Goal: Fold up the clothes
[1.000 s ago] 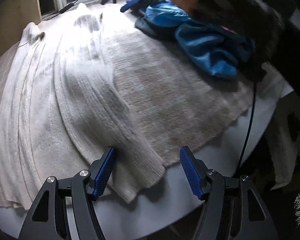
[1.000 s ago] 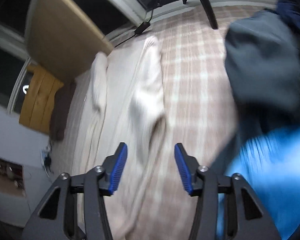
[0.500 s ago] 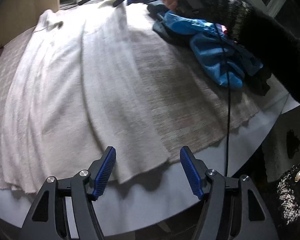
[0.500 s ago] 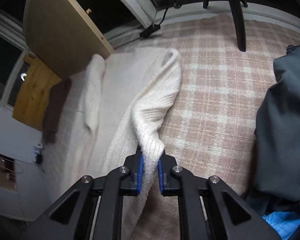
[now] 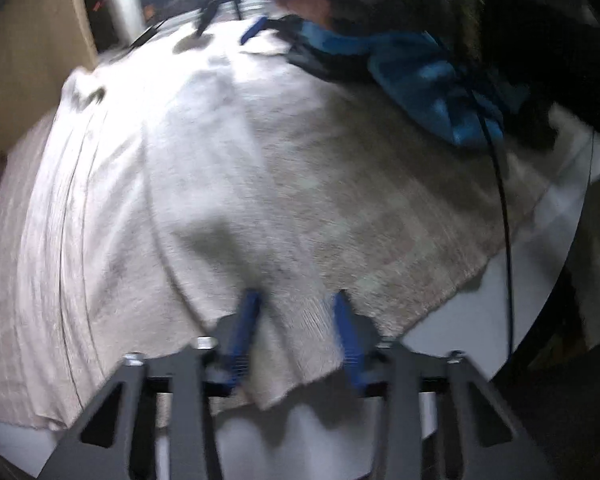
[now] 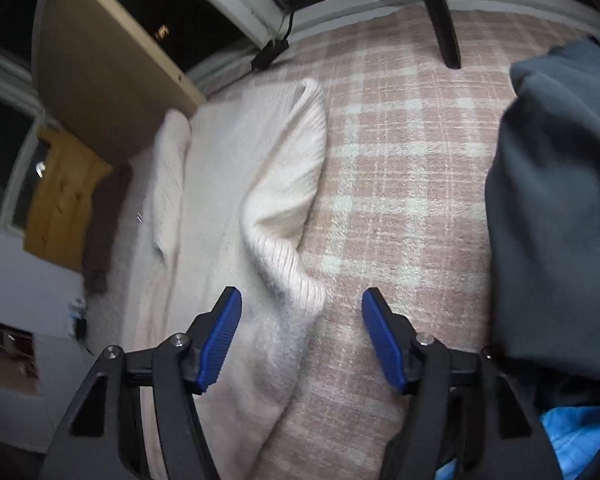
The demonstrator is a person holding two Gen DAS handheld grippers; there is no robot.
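A white knit sweater (image 5: 120, 200) lies spread on a pink plaid blanket (image 5: 360, 200). In the blurred left wrist view, my left gripper (image 5: 296, 300) straddles the sweater's near sleeve cuff (image 5: 300, 344). Its jaws are narrowed but still apart, and the cuff lies flat between them. In the right wrist view the sweater (image 6: 228, 200) has a sleeve folded over onto its body. That sleeve's ribbed cuff (image 6: 296, 280) rests loose on the blanket (image 6: 400, 160), just ahead of my open right gripper (image 6: 300, 294).
A blue garment (image 5: 432, 92) and a dark grey one (image 6: 560, 200) are piled to the right. A black cable (image 5: 504, 200) hangs across there, under a person's dark sleeve (image 5: 540, 20). The white table edge (image 5: 480, 312) is near. A black stand leg (image 6: 444, 32) rests at the back.
My right gripper has opened and let the sleeve cuff drop onto the blanket. My left gripper has moved forward over the near cuff, and its jaws have narrowed.
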